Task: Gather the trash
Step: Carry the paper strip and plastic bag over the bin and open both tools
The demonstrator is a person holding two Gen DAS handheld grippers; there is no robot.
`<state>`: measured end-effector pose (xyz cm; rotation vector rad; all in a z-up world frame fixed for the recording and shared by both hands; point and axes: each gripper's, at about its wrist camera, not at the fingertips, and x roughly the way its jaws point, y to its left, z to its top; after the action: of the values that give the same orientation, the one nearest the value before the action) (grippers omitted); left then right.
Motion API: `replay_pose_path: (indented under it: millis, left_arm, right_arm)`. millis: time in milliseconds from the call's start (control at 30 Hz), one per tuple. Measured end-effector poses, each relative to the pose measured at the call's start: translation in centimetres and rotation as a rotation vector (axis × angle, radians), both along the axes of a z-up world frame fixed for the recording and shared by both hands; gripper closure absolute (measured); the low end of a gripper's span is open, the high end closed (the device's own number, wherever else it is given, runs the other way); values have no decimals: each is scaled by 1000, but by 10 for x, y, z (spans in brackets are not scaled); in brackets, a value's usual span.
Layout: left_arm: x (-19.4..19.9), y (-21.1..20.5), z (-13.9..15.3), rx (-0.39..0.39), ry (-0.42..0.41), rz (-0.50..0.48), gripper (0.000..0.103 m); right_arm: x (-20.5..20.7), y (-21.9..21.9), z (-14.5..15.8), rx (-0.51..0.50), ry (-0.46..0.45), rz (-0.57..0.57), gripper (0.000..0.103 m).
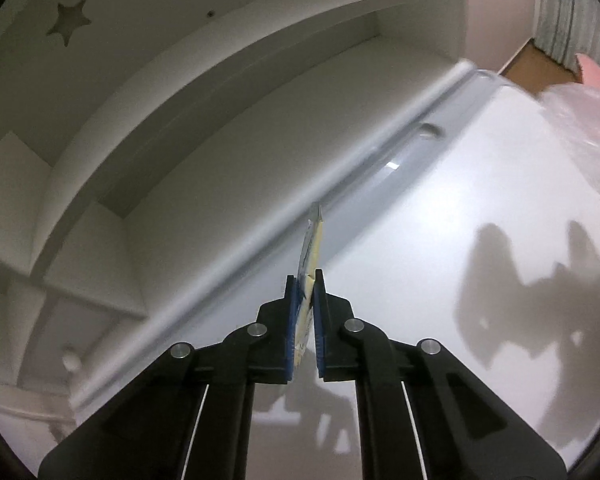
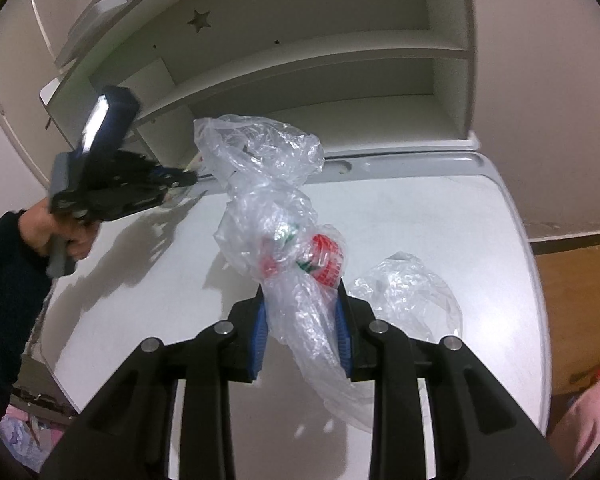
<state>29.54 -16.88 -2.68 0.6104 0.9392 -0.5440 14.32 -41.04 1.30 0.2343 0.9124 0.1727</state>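
Left gripper pitched steeply downward

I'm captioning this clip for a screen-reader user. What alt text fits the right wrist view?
The right tool is shut on a crumpled clear plastic bag with red and green print, held above a white table. To the left, a hand holds the left tool, which pinches a small scrap beside the bag's mouth. White shelves stand behind.
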Motion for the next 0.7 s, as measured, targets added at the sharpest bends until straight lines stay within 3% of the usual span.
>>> replay_pose_path:
  millis: [167,300,400,500,567,700]
  left_arm:
    - [-64,-10,11,-100,49,41,97]
    - [-139,-37,16,-171,63,-14,96]
    - [-193,-76,18,-208,36,-104,96]
    - [-242,-121,20,-272,83,-204,96]
    - [-275,-152,19,-279,75,-275,96]
    - [-332,-212,7,-312,148,-413,96]
  right_arm:
    - [-44,-13,6,-32,16,-59,75]
    - [-101,-44,6,-62,52,-170,75]
    - [-144,-73,2,-77,77,-265,75]
    - [-201,-109,-3,-80,95,-390,75]
    - [-241,-133,-8,-91,102,-482,75]
    - [-305,-171,-27,-95,133,-643,75]
